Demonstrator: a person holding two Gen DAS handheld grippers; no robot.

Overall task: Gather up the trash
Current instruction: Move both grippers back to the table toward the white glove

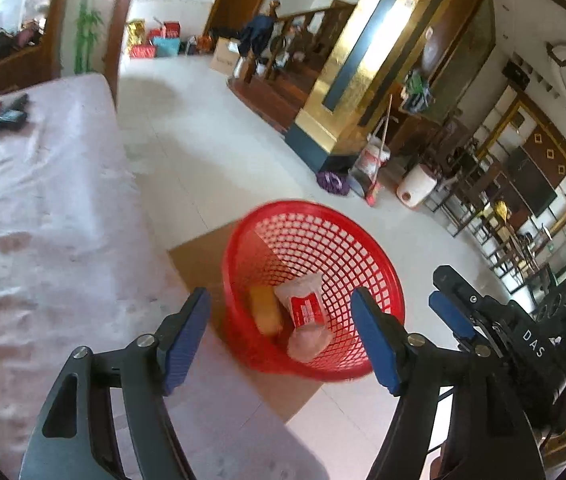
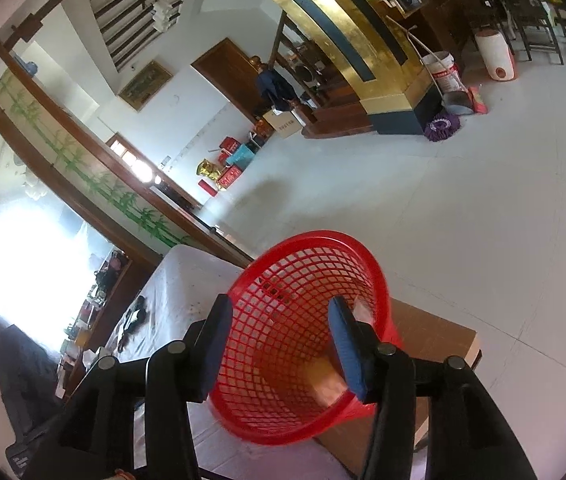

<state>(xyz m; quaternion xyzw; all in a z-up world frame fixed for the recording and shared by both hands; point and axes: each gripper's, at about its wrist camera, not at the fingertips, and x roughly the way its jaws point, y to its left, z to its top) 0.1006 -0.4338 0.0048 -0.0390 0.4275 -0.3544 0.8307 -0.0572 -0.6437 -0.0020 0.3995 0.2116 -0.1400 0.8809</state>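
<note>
Two pieces of trash, a yellow item and a red-white packet, are already seen inside the red basket, just beyond the left gripper, whose fingers are spread and empty. The right gripper is likewise held apart, empty. Remaining trash, possibly none, cannot be made out.

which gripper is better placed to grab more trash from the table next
Left, probably. The left gripper is open and empty, with the cloth-covered table on its side. The right gripper is open too, but sits at the red basket, farther from the table.
</note>
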